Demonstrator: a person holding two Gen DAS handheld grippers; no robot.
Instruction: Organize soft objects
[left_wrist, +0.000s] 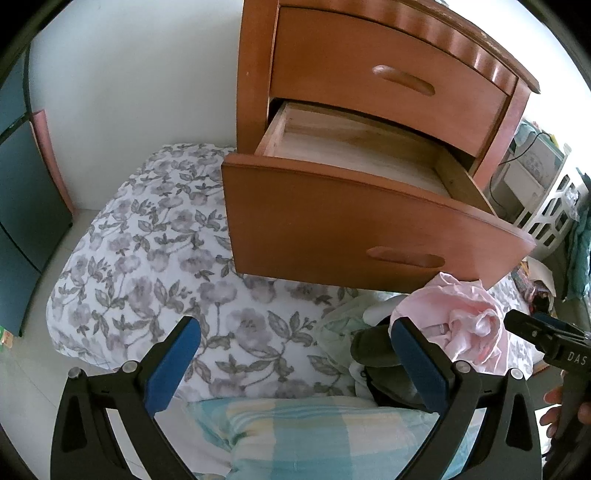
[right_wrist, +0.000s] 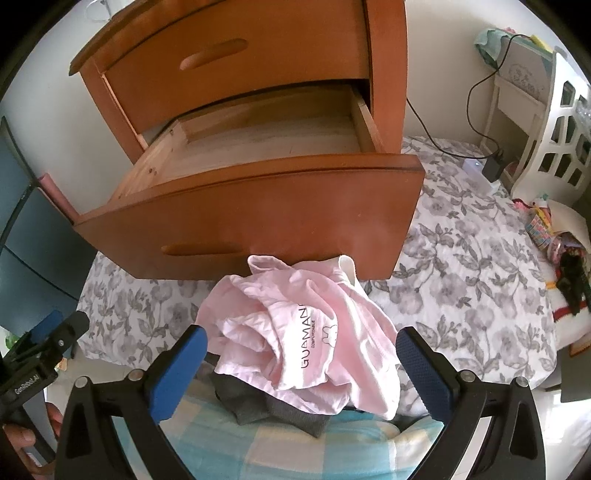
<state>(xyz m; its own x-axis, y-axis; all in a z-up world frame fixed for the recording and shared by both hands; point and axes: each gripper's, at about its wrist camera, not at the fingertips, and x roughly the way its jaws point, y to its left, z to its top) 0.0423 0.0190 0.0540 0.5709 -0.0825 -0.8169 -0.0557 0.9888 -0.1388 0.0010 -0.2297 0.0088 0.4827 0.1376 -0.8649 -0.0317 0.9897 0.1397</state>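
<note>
A crumpled pink garment (right_wrist: 306, 336) with black lettering lies on a small heap of clothes, over a dark grey piece (right_wrist: 284, 410), just in front of the open lower drawer (right_wrist: 258, 206) of a wooden nightstand. My right gripper (right_wrist: 301, 354) stands open wide, its blue pads on either side of the pink garment without pressing it. In the left wrist view the pink garment (left_wrist: 461, 325) sits at the right, beside a pale green cloth (left_wrist: 340, 328). My left gripper (left_wrist: 295, 354) is open over the floral bedding, nothing between its fingers. The drawer (left_wrist: 369, 162) looks empty inside.
A floral quilt (left_wrist: 155, 258) covers the bed under the nightstand. A blue-and-yellow checked pillow (right_wrist: 295, 450) lies nearest me. A white lattice shelf (right_wrist: 554, 140), a cable with charger (right_wrist: 493, 166) and colourful clutter (right_wrist: 554, 236) stand at the right. A dark cabinet (left_wrist: 22, 206) is at the left.
</note>
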